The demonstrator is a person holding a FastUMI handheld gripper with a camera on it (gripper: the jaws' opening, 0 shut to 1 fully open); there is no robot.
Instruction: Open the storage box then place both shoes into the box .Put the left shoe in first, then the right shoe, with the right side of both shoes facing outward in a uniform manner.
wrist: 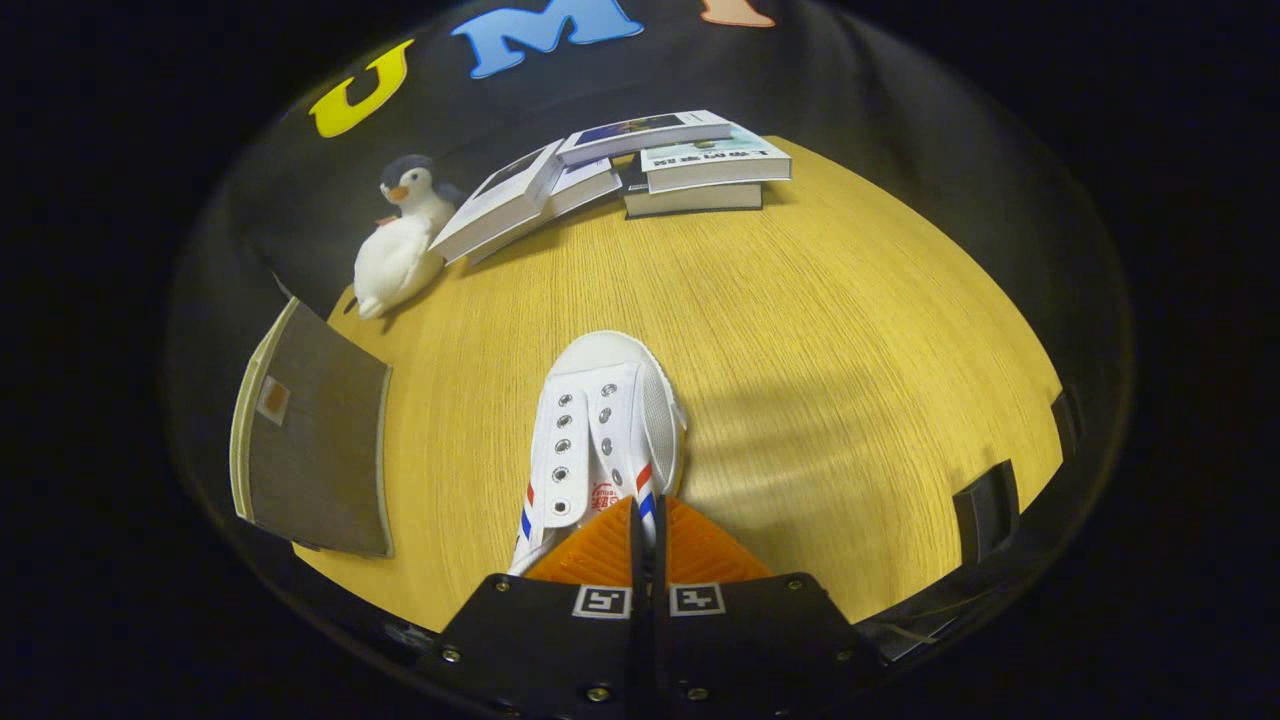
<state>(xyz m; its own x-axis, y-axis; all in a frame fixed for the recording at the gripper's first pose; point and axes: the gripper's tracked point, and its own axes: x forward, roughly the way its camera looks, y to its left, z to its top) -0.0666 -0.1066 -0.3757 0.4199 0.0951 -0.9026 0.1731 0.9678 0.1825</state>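
Gripper (645,520) fingers nearly closed, pinching the white shoe (600,440) at its heel-side collar; toe points far. Shoe sits over the wooden table (850,330), flat box panel (315,440) to the left.

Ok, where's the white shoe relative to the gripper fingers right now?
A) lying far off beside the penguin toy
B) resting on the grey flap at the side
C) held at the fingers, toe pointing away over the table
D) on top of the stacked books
C: the gripper has its fingers closed together on the rear part of the white shoe, whose toe points away over the wooden table toward the books.
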